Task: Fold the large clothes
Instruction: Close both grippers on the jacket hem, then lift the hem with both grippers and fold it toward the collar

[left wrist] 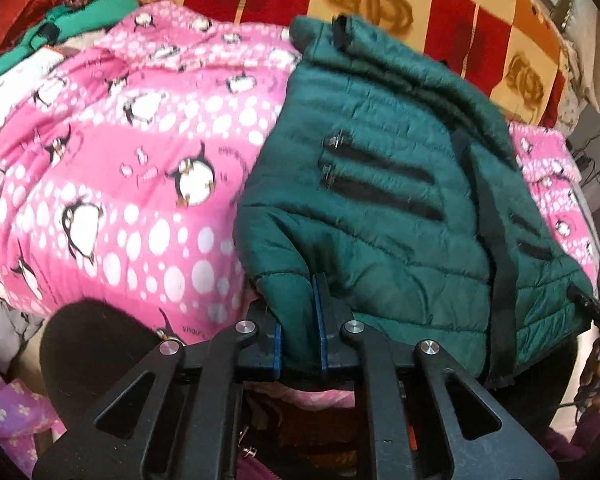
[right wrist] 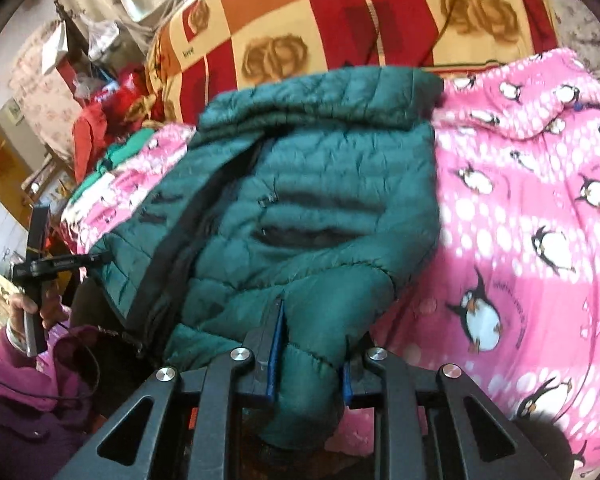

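Observation:
A dark green quilted jacket (left wrist: 380,200) lies front up on a pink penguin blanket (left wrist: 140,160), its black zip pockets showing. My left gripper (left wrist: 296,300) is shut on the jacket's near hem at one corner, with fabric pinched between the blue pads. In the right wrist view the same jacket (right wrist: 300,200) is bunched at its near edge, where my right gripper (right wrist: 314,332) is shut on a thick fold of it. Both near corners are lifted off the blanket. The left gripper (right wrist: 60,264) also shows at that view's left edge, held by a hand.
The pink blanket (right wrist: 520,200) covers the bed around the jacket. Behind it lies a red and cream checked cover (left wrist: 420,0). Green and red clothes (right wrist: 120,152) are piled at one far side. A person's purple sleeve (right wrist: 20,380) is close by.

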Demonstrator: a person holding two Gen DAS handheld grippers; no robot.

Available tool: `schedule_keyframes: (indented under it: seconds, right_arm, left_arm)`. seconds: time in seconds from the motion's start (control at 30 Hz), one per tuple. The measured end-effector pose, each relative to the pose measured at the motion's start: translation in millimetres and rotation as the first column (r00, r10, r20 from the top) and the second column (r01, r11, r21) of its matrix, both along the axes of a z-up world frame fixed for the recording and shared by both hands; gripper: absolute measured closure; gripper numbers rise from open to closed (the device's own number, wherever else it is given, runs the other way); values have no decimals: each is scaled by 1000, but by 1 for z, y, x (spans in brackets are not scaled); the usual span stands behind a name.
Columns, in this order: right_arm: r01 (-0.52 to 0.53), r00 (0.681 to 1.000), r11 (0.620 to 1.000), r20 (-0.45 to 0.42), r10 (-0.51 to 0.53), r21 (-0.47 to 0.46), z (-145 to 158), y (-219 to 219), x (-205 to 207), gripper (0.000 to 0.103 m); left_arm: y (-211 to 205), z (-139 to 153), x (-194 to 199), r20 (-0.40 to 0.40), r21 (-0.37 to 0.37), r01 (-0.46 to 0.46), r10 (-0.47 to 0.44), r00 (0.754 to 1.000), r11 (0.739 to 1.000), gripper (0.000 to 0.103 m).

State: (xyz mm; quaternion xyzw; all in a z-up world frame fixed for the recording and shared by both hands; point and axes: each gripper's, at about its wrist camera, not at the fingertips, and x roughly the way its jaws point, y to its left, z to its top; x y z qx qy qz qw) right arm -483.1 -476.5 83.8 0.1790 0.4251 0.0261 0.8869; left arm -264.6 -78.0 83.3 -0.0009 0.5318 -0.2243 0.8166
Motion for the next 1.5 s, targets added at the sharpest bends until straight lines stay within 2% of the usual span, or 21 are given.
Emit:
schedule_keyframes:
  seconds: [0.17,0.37,0.7,1.5]
  right_arm:
    - [36,997,999,63,-36,6,19,-11,3,82]
    - [65,991,998,120,-66,14,39,-20,13,82]
    - [109,980,994,168,-108,8,54,-36,33,82]
    - [208,955,976,230,-187,-70,84,-73,111,82]
  left_arm:
    - [4,34,13,79,-57,-27,32,996,998,91]
    - [-4,56,23,138,-80,-42,53,989,996,91]
    - [-14,82,45,183,-127,-79,101,978,989,91]
    - [-61,121,105,332,-115,-136,167,928,984,91]
